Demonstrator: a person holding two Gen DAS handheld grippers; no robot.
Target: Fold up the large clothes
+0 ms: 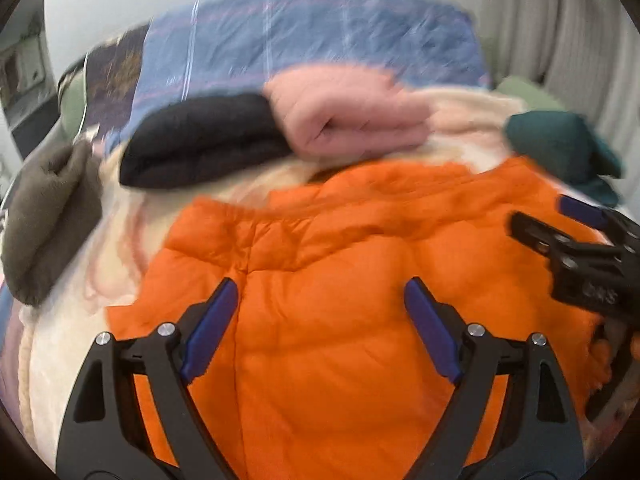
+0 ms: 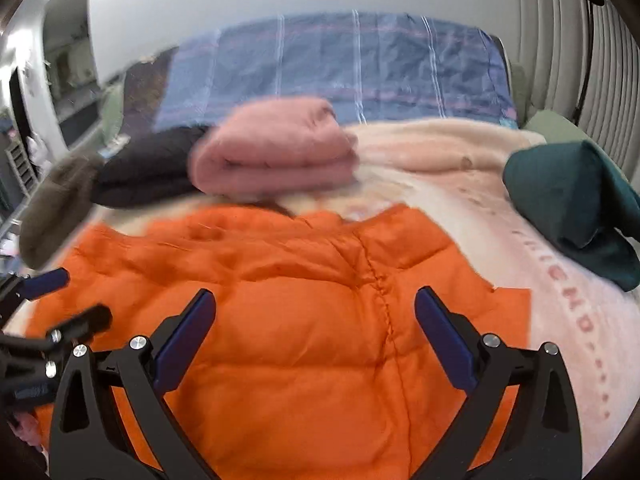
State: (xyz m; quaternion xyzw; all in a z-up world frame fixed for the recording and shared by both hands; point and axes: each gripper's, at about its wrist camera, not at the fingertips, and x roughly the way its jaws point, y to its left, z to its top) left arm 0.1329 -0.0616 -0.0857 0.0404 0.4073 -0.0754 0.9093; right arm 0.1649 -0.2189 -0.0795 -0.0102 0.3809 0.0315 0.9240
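An orange quilted puffer jacket (image 1: 340, 280) lies spread on a cream blanket on the bed; it also shows in the right wrist view (image 2: 300, 300). My left gripper (image 1: 320, 292) is open and empty, hovering just above the jacket's middle. My right gripper (image 2: 316, 300) is open and empty above the jacket, near a stitched seam. Each gripper shows at the edge of the other's view: the right gripper (image 1: 560, 220) at the right, the left gripper (image 2: 68, 296) at the left. Both views are blurred.
Folded clothes lie behind the jacket: a pink one (image 2: 272, 152), a black one (image 2: 148, 172), a grey-brown one (image 2: 56, 204) at the left and a dark green one (image 2: 572, 200) at the right. A blue striped cover (image 2: 340, 68) lies at the bed's far end. A cream blanket (image 2: 480, 200) lies under the jacket.
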